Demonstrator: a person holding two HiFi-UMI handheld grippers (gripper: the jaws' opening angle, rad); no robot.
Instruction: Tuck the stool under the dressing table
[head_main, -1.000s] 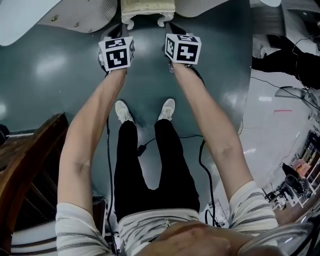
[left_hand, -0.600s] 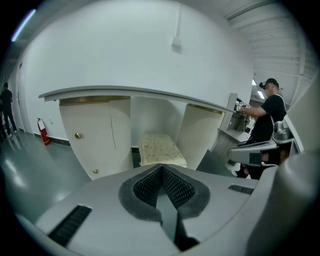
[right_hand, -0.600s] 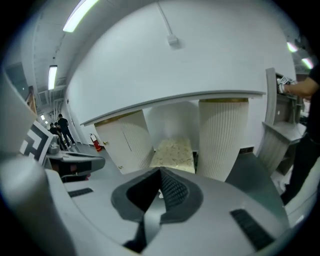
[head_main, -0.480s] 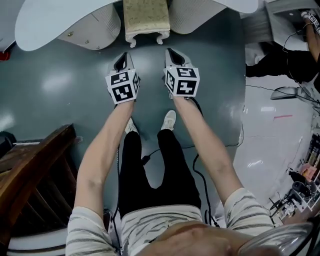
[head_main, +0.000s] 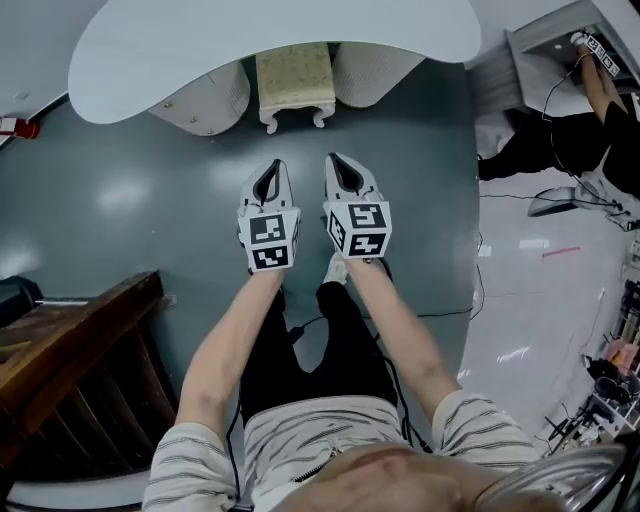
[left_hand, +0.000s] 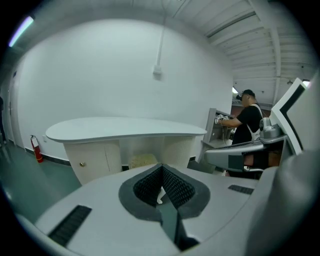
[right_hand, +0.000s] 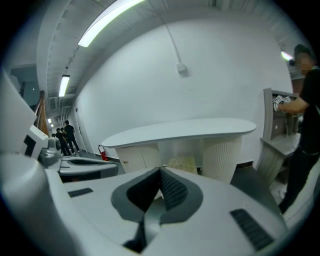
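Note:
The white dressing table (head_main: 270, 50) spreads across the top of the head view. The cream-cushioned stool (head_main: 294, 80) stands between its two ribbed pedestals, partly under the top, with its white front legs showing. My left gripper (head_main: 268, 180) and right gripper (head_main: 343, 170) hang side by side above the grey floor, well short of the stool and pointing toward it. Both are shut with nothing in them. In the left gripper view the stool (left_hand: 142, 160) shows beyond the shut left gripper (left_hand: 161, 169). The right gripper view shows the stool (right_hand: 183, 162) past the shut right gripper (right_hand: 161, 174).
A dark wooden piece of furniture (head_main: 70, 350) stands at the lower left. A person in black (head_main: 560, 140) works at a grey shelf on the right. Cables (head_main: 478, 280) trail over the floor. A red fire extinguisher (head_main: 15, 127) sits by the left wall.
Both grippers have risen and drawn back from the stool toward my body. The stool stays between the pedestals, and more of the tabletop has come into view.

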